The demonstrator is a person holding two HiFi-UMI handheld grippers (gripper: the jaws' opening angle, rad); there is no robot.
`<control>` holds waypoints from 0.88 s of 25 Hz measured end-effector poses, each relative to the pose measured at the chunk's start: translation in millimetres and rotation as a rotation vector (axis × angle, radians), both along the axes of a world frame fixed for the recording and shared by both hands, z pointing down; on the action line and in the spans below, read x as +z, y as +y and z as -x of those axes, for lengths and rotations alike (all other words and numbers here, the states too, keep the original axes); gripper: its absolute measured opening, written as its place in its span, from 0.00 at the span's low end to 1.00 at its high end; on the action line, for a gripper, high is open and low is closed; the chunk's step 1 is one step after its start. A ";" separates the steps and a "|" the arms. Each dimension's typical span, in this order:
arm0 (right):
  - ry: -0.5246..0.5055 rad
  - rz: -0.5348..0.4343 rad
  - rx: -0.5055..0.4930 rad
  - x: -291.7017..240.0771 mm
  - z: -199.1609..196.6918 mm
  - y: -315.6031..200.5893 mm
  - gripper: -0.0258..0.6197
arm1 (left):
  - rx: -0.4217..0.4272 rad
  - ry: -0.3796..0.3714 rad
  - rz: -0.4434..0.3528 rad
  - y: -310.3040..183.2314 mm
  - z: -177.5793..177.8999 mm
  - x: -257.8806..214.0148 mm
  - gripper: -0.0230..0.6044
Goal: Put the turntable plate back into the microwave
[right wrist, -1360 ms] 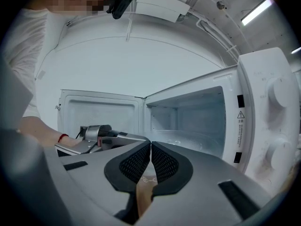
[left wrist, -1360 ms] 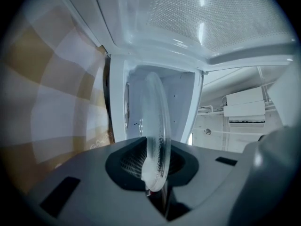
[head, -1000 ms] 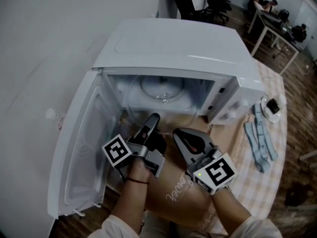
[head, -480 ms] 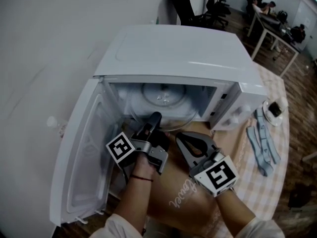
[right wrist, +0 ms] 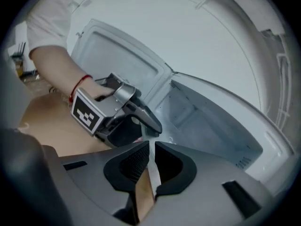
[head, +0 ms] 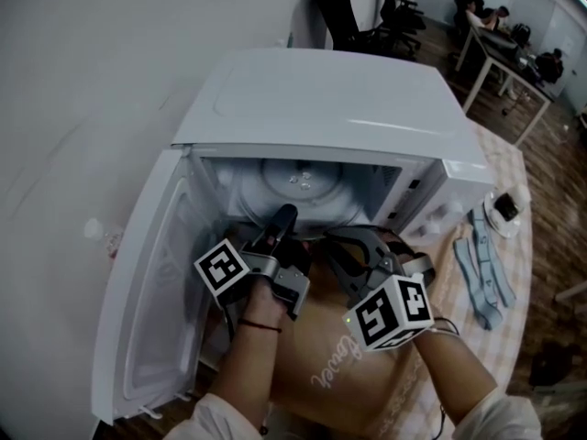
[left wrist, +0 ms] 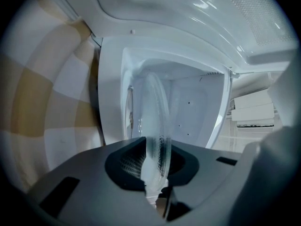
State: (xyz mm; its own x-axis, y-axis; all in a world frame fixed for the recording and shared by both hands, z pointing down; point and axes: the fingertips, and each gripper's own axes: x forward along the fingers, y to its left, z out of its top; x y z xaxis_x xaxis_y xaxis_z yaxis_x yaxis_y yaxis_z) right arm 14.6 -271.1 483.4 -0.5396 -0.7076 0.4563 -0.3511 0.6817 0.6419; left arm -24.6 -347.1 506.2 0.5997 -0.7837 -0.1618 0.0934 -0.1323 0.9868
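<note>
Glass work now: clamping the left gripper point(left wrist: 157, 142) on the near rim of the turntable plate point(head: 307, 183), pinching it edge-on between the ribbed pads point(left wrist: 129, 161), jaws standing only as far apart as the glass is thick. Holding that plate partly inside the open white microwave point(head: 330, 90), reaching over the cavity floor, near edge sitting at the mouth; not telling whether it is seated on the hub. Pointing the left gripper roughly level into the cavity, on the side nearest the door point(head: 151, 310), which is standing wide open to the left. Holding the right gripper point(right wrist: 151, 147) just beside it at the cavity mouth, nose tilting downward, turning its marker cube point(head: 390, 312) up toward the head camera. Showing its jaws drawn to a narrow slit on a thin pale strip, seemingly the same plate's rim seen edge-on, though not telling for certain. Catching the left gripper in the right gripper view too, with a hand point(head: 261, 310) wrapping round its handle and a red band point(right wrist: 81, 84) circling the wrist. Working above brown paper point(head: 339, 374) lying in front of the microwave on a checked tablecloth point(head: 477, 337); leaving pale blue strips point(head: 486, 264) lying to the right, well apart from both grippers.
</note>
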 end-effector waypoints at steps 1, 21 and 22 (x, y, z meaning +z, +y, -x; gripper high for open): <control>0.083 -0.030 -0.015 4.5 0.9 -1.7 0.11 | 0.001 0.002 0.000 -0.6 -0.4 0.2 0.12; 0.427 -0.259 -0.021 19.1 13.9 -26.7 0.17 | -0.005 0.027 0.017 -15.4 -5.4 -1.8 0.13; 0.431 -0.261 -0.016 19.0 13.6 -29.7 0.17 | -0.007 0.028 0.020 -16.6 -5.3 -1.7 0.13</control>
